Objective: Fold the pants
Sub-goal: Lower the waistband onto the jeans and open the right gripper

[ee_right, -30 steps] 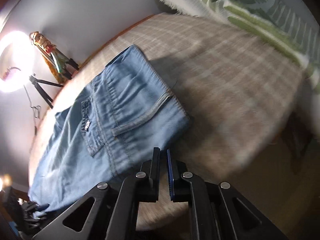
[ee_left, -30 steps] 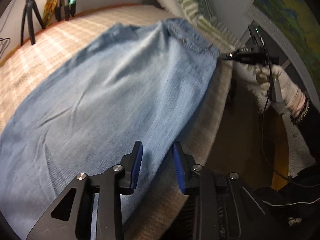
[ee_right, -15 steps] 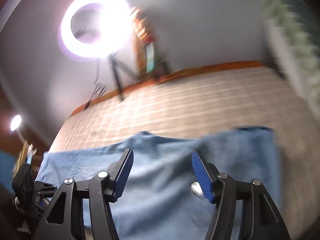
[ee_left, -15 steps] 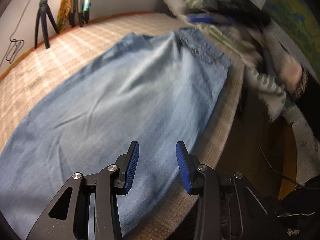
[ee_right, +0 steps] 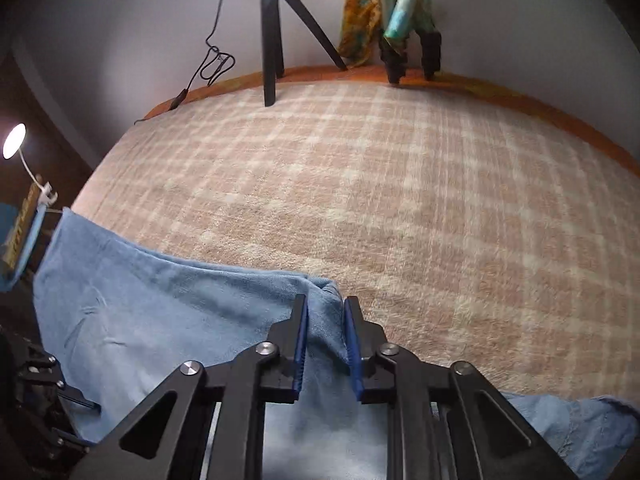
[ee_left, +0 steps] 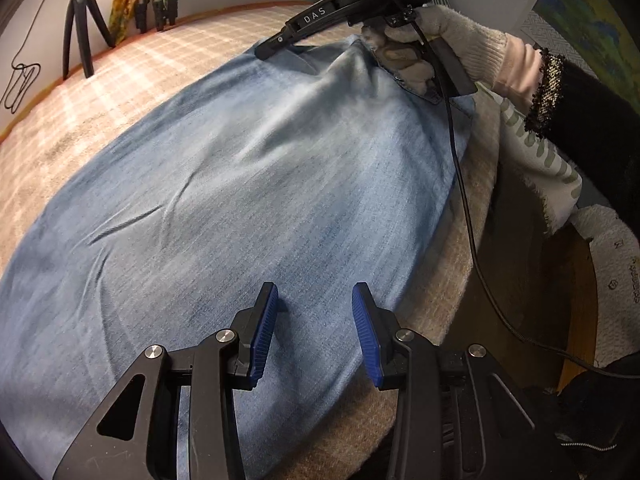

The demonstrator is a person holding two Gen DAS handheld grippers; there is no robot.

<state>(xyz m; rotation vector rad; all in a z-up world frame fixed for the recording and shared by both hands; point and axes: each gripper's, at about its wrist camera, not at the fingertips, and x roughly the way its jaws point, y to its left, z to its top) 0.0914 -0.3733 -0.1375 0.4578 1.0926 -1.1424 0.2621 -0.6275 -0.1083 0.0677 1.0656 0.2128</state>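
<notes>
While our left gripper (ee_left: 314,326) hangs with its blue pads apart over the near edge of the pants (ee_left: 248,184), pressing nothing, the long axis of the denim runs from lower left to the waistband at upper right. There our right gripper (ee_right: 325,338) has just been closing its jaws and now pinches a raised fold of the far waist edge between the pads; in the left wrist view a gloved hand (ee_left: 452,36) carries it. So the right hand is nearer the waist and the left nearer the mid-leg, and we judge the next fold must carry the waist along that axis toward the legs. Under the pants lies the checked beige blanket (ee_right: 400,208), bare beyond them. Farther off stand a black tripod (ee_right: 272,28) and hanging scarves (ee_right: 360,12) against a pale wall.
</notes>
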